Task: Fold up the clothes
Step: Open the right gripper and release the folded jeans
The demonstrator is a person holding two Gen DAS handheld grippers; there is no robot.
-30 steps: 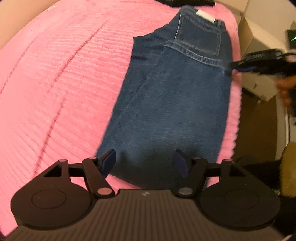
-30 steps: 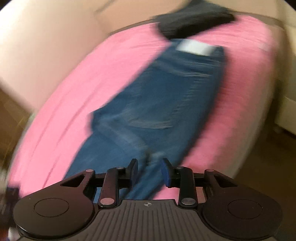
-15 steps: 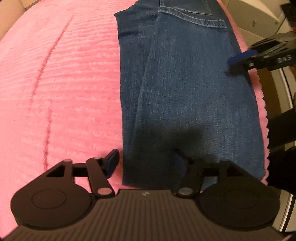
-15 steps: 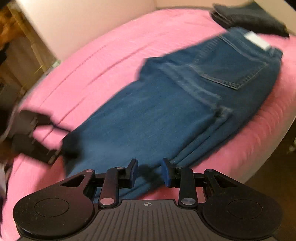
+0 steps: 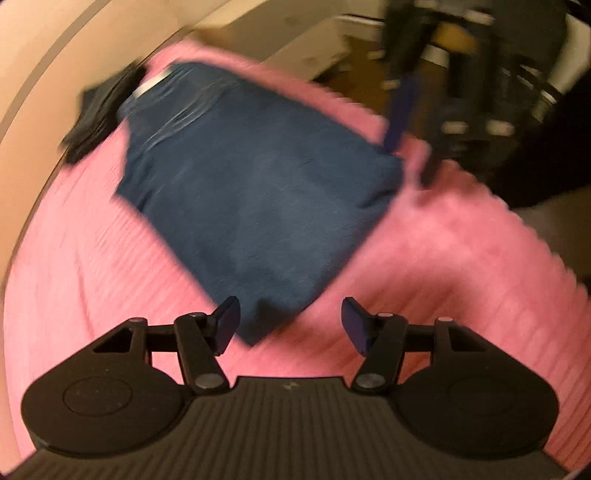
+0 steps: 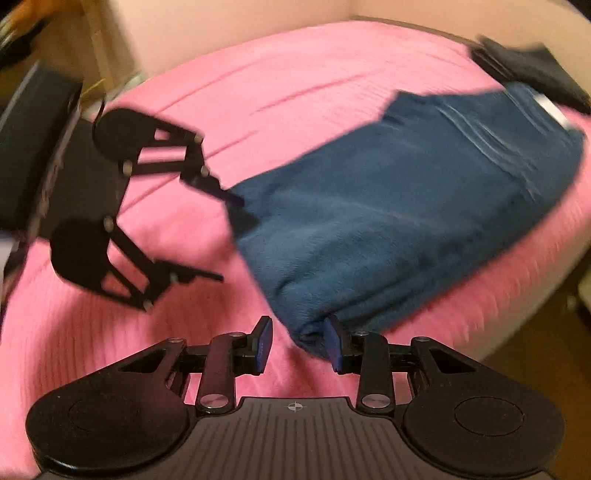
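Note:
Dark blue jeans [image 5: 258, 192], folded lengthwise, lie on a pink bedspread [image 5: 461, 266]. My left gripper [image 5: 291, 325] hovers over one hem corner. That corner sits between the closing jaws, close to the left finger, and the pads do not press on it. My right gripper [image 6: 298, 343] is at the other hem corner of the jeans [image 6: 388, 229]. Its jaws are opening, and the cloth touches only the right pad. Each gripper shows in the other's view: the left gripper [image 6: 229, 238] at the far hem corner, the right gripper [image 5: 408, 155] blurred at the bed's edge.
A dark folded garment [image 5: 96, 110] lies just beyond the waistband, also in the right wrist view as the dark garment [image 6: 532, 70]. The bed's edge drops to a brown floor [image 6: 535, 339] on the right. A pale wall [image 6: 240, 29] stands behind the bed.
Both grippers have travelled along the jeans to the hem end and come lower. The left gripper has rolled and its jaws have narrowed a little. The right jaws now stand slightly wider.

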